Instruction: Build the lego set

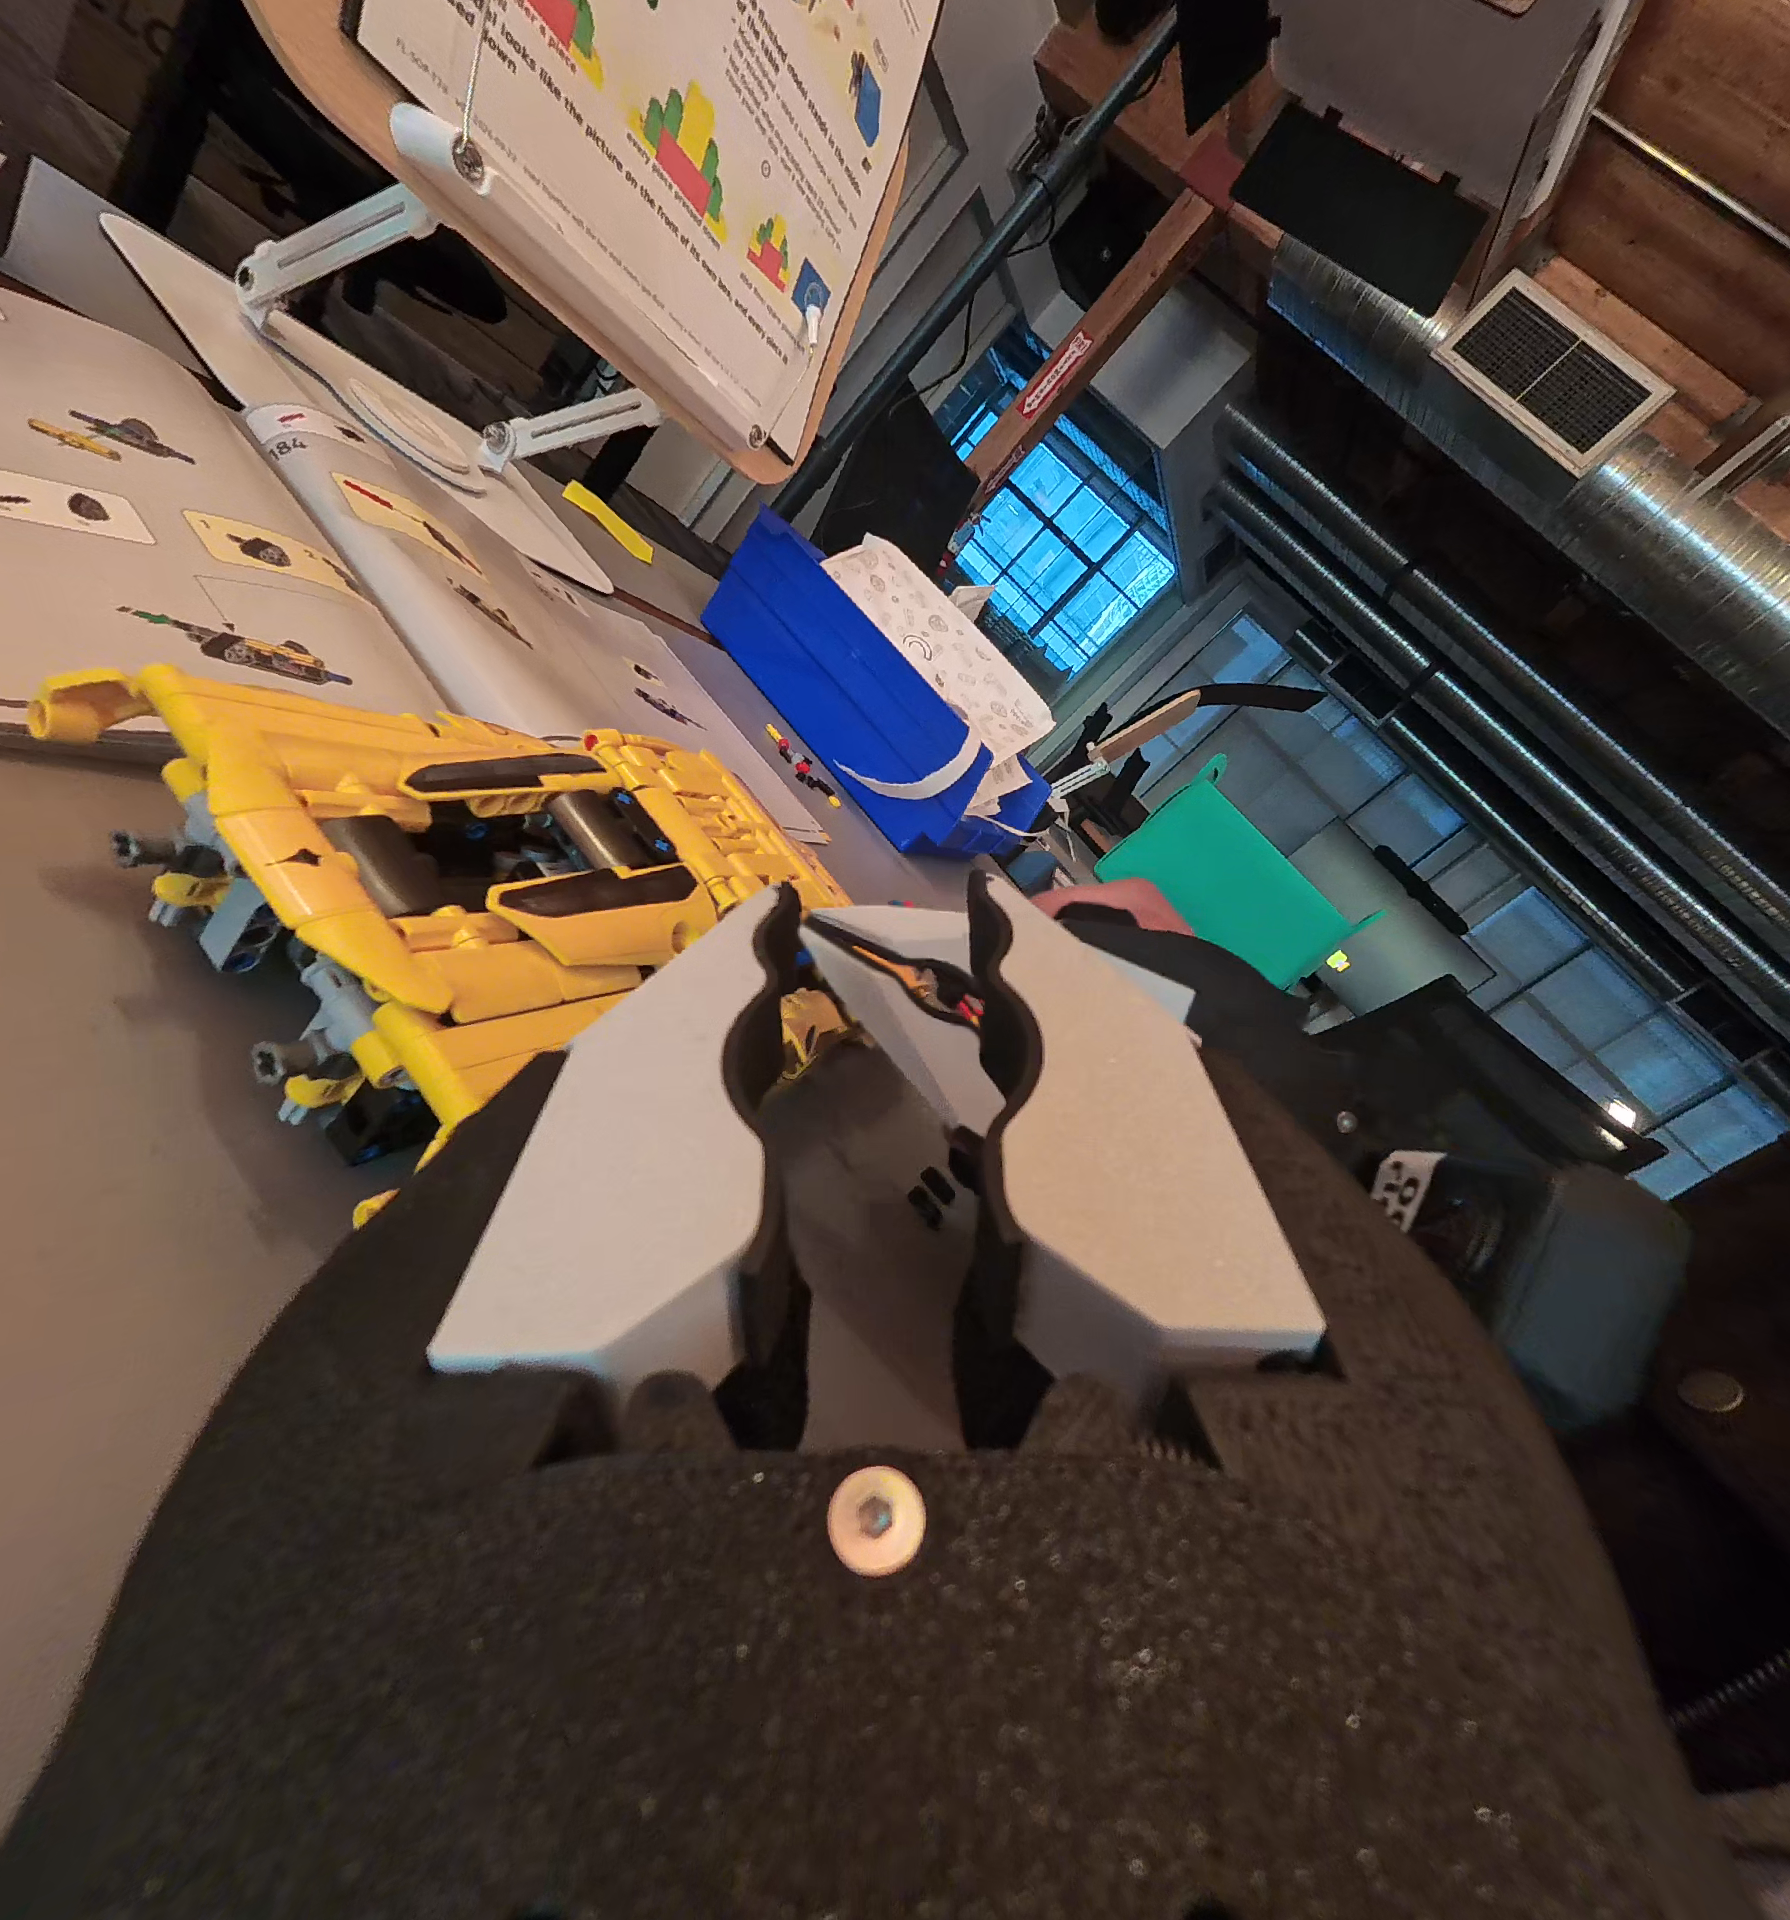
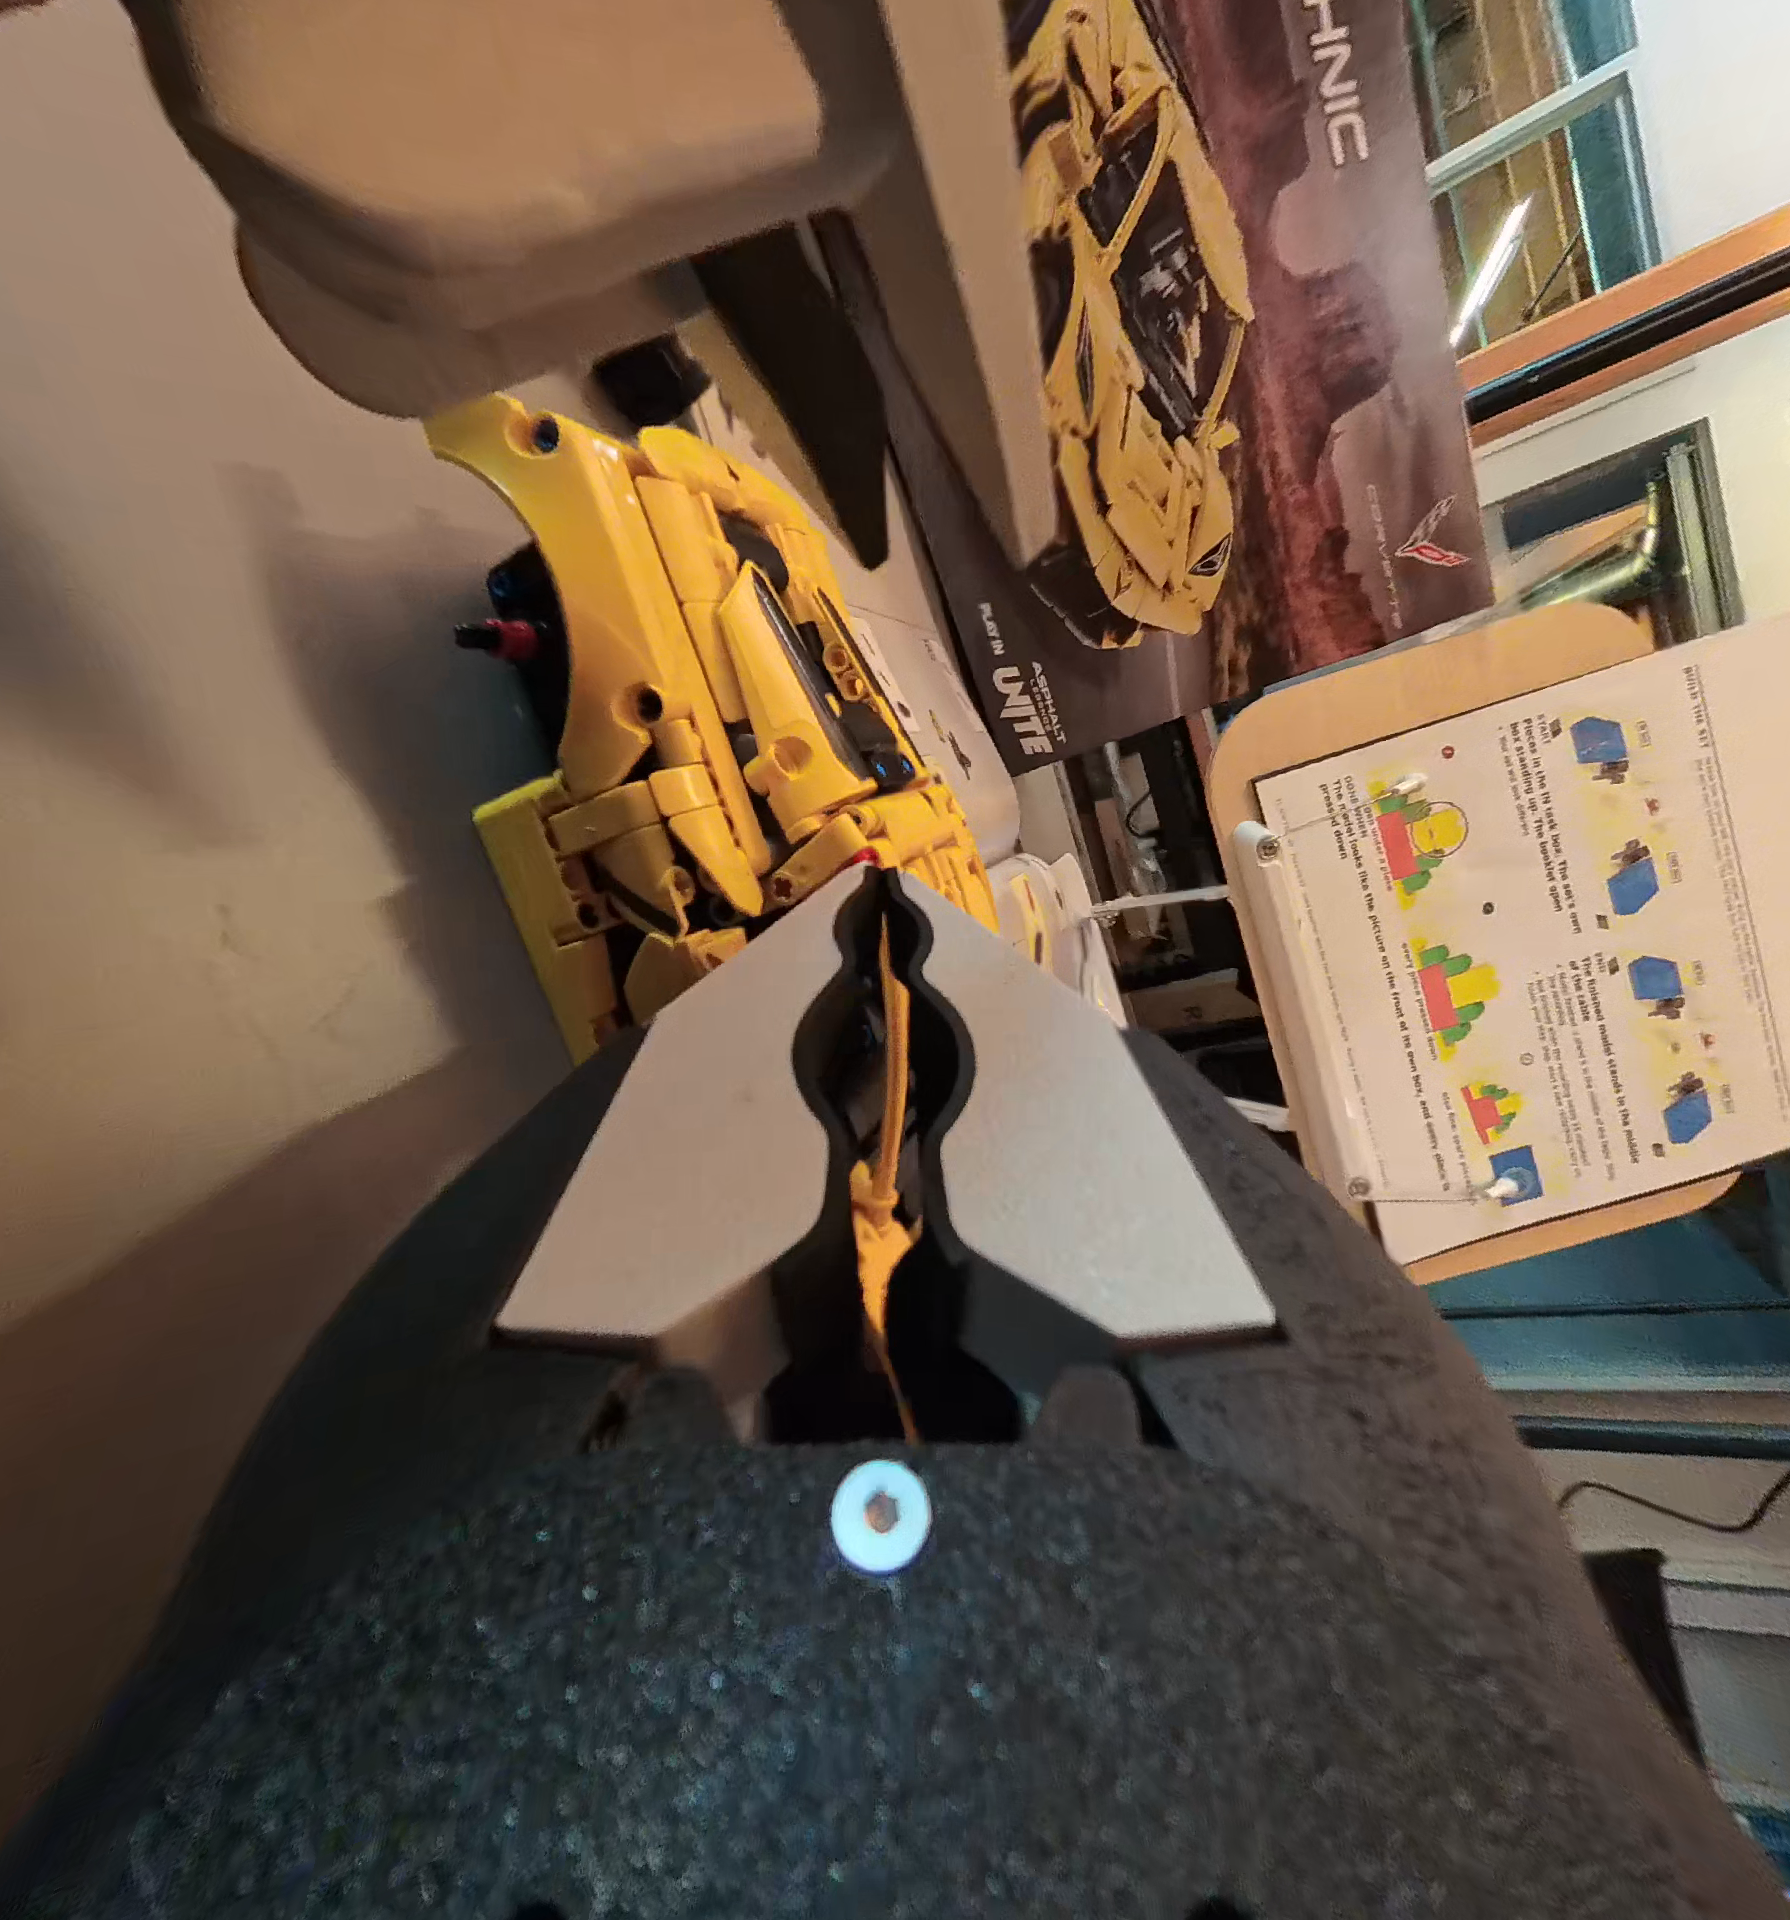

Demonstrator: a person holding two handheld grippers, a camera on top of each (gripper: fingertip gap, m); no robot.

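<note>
Showing the yellow car model [image 1: 434, 883] lying on the grey table [image 1: 70, 1299] beside the open instruction booklet [image 1: 143, 540]. Left gripper [image 1: 886, 914] parted, empty; right gripper [image 2: 883, 883] pinched onto a thin yellow piece [image 2: 886, 1184] at the model's edge. Judged light, rigid, with fragile panels: grasp along the chassis beams

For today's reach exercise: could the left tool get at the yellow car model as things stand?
Probably yes. The left tool is open and empty beside the yellow car model, though the right tool sits close ahead.
</note>
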